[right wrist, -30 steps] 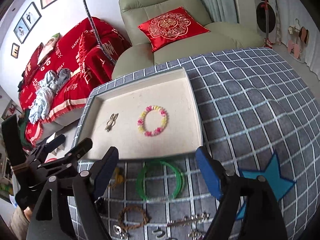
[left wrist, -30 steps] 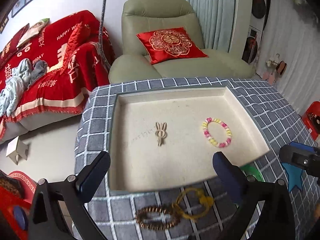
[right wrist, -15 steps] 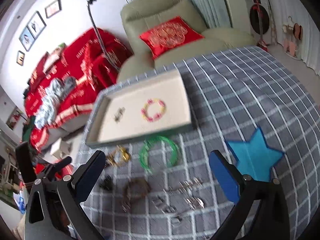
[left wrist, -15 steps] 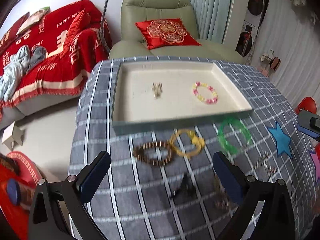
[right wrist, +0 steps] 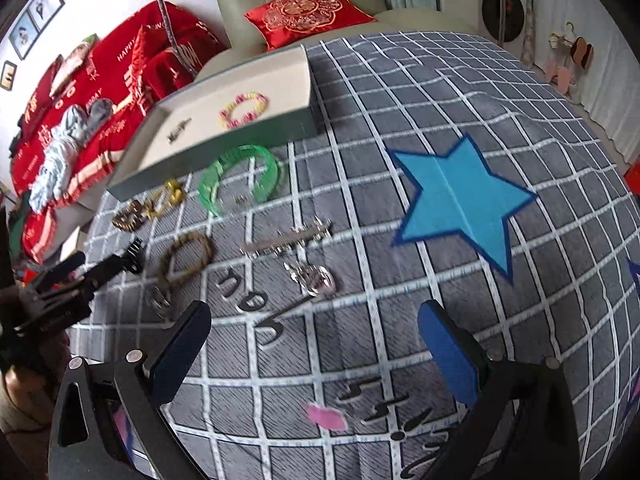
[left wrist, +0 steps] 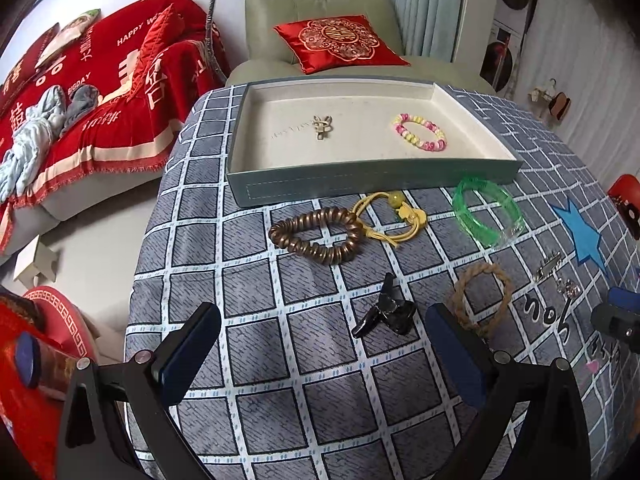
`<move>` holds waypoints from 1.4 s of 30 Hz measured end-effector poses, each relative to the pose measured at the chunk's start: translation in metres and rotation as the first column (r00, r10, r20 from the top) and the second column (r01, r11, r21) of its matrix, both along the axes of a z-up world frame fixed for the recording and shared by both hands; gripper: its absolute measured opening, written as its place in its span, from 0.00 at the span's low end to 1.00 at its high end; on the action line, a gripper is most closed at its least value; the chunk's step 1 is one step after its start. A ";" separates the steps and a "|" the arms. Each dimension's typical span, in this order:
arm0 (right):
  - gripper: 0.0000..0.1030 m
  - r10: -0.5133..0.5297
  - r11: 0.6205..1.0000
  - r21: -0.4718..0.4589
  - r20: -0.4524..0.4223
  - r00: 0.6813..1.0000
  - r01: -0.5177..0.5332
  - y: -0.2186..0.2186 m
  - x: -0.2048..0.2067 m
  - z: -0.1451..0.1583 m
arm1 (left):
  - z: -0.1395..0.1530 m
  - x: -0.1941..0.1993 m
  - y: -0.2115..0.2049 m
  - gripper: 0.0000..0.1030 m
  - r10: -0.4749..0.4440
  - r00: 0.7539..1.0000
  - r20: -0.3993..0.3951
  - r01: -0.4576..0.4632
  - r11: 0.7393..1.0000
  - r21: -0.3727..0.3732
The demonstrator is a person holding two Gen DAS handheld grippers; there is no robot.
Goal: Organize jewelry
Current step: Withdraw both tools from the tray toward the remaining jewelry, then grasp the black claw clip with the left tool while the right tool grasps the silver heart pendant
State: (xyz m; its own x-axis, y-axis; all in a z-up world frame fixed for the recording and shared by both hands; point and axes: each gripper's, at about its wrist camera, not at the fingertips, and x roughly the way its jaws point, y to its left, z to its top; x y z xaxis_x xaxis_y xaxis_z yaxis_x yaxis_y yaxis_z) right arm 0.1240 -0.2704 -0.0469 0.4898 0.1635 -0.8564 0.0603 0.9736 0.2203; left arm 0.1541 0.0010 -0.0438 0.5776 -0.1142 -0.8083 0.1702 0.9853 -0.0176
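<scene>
Crowding the cloth before the tray (left wrist: 376,178): bracelets, black clip (left wrist: 386,312).

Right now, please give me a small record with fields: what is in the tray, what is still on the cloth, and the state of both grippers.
tray: open, on the checked cloth
in tray: pink-yellow bead bracelet; small metal clip
on cloth: brown bead bracelet; yellow cord bracelet; green bangle; woven rope bracelet; black hair claw; silver hair clips
left gripper: open, empty
right gripper: open, empty
</scene>
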 end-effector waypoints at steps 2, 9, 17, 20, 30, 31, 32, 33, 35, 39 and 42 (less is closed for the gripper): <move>1.00 0.003 1.000 -0.019 -0.003 1.000 -0.004 0.002 -0.001 -0.002 | -0.002 0.000 -0.002 1.00 -0.004 1.000 0.004 0.004 1.000 0.015; 1.00 0.023 0.997 -0.068 -0.011 1.000 -0.023 0.012 0.004 -0.007 | -0.007 0.003 -0.005 1.00 0.001 1.000 -0.004 -0.001 1.000 0.031; 1.00 0.019 0.995 -0.098 -0.027 0.999 -0.021 0.018 0.016 -0.018 | -0.010 0.007 -0.009 1.00 -0.021 1.000 -0.010 0.021 1.000 0.023; 0.95 0.014 0.991 -0.130 -0.017 1.000 -0.016 0.022 0.019 -0.019 | -0.011 0.008 -0.011 0.96 -0.026 1.000 -0.014 0.027 1.000 0.013; 0.43 0.047 0.975 -0.219 0.015 0.999 -0.042 0.035 0.020 -0.013 | -0.010 0.001 -0.023 0.49 -0.086 0.996 -0.008 0.086 0.996 -0.005; 0.27 0.045 0.975 -0.220 0.019 0.999 -0.040 0.035 0.019 -0.012 | -0.010 0.001 -0.024 0.49 -0.090 0.996 -0.008 0.090 0.996 -0.005; 0.22 0.044 0.975 -0.218 0.019 0.999 -0.039 0.035 0.019 -0.012 | -0.010 0.000 -0.023 0.49 -0.094 0.996 -0.007 0.094 0.995 -0.013; 0.20 0.044 0.977 -0.211 0.018 0.999 -0.039 0.035 0.019 -0.012 | -0.009 -0.002 -0.023 0.49 -0.100 0.995 -0.005 0.100 0.995 -0.029; 0.20 0.040 0.982 -0.188 0.018 0.999 -0.036 0.031 0.017 -0.011 | -0.006 -0.006 -0.021 0.40 -0.104 0.995 0.004 0.104 0.994 -0.044; 0.20 0.017 0.995 -0.094 0.029 0.999 -0.014 0.019 0.013 -0.006 | 0.002 -0.008 -0.015 0.37 -0.105 0.994 0.005 0.105 0.991 -0.081; 0.20 0.007 0.999 -0.050 0.045 0.999 -0.005 0.012 0.010 0.001 | 0.010 -0.008 -0.008 0.37 -0.096 0.995 0.010 0.097 0.988 -0.120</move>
State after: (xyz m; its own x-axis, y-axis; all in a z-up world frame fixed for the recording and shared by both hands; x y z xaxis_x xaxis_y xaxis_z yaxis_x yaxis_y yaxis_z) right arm 0.1338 -0.2583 -0.0462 0.5273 0.1242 -0.8405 0.0456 0.9837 0.1739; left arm 0.1462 -0.0072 -0.0338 0.5622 -0.2655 -0.7832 0.2645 0.9551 -0.1338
